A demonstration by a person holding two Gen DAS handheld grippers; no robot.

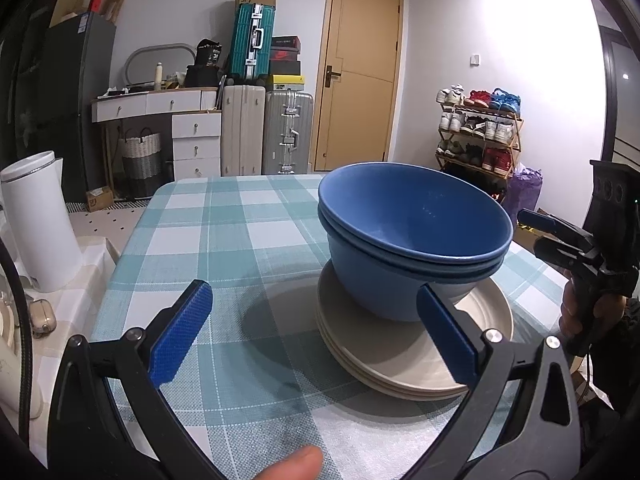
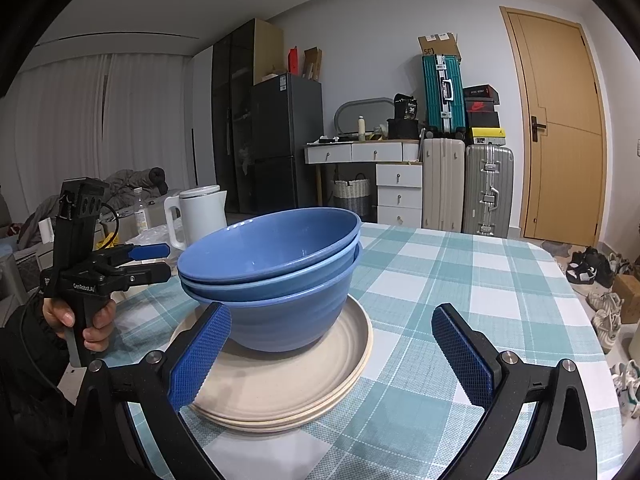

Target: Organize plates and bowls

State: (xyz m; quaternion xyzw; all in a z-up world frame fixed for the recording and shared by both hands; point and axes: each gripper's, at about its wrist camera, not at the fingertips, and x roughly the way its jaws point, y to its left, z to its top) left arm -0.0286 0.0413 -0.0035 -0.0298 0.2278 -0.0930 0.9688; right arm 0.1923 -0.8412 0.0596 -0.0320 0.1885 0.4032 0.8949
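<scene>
Nested blue bowls (image 1: 416, 236) (image 2: 272, 272) stand on a stack of beige plates (image 1: 400, 356) (image 2: 280, 384) on the checked tablecloth. My left gripper (image 1: 316, 332) is open just short of the stack, its right finger (image 1: 444, 336) overlapping the plates' near rim and nothing held. My right gripper (image 2: 332, 356) is open on the other side, its left finger (image 2: 200, 356) over the plate rim, empty. Each gripper also shows side-on in the other's view, held by a hand: the right gripper (image 1: 528, 228) and the left gripper (image 2: 166, 260).
A white kettle (image 1: 36, 220) (image 2: 200, 216) stands on a side surface left of the table (image 1: 224, 224). A thumb (image 1: 292, 464) shows at the bottom edge. Suitcases (image 2: 464, 184), drawers, a door and a shoe rack (image 1: 480, 132) lie beyond the table.
</scene>
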